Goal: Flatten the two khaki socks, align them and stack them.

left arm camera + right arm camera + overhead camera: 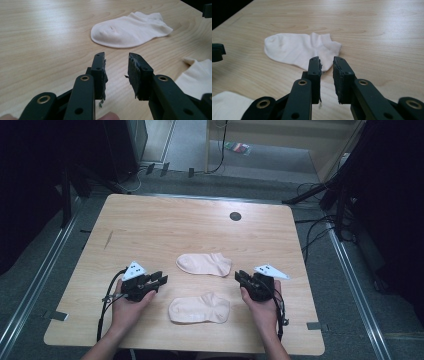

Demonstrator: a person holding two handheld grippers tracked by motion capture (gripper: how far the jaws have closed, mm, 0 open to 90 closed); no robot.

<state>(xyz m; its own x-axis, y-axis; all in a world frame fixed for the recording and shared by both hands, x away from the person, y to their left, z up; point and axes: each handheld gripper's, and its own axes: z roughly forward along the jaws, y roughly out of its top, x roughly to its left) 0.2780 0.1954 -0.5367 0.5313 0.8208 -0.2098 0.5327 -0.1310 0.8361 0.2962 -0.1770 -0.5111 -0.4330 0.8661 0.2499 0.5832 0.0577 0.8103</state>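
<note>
high view: on the bench [150,220], the left tool [161,280] sits at the left, jaws parted with nothing between them. a pale far sock [204,264] lies flat between the tools, a near sock [199,309] just below it, both apart from the jaws. the right tool [239,277] at the right is slightly open, empty.

Two pale cream socks, the far sock [204,264] and the near sock [199,308], are plain. The desk [165,225] shows light wood grain. The fingers [100,72] are black.
</note>
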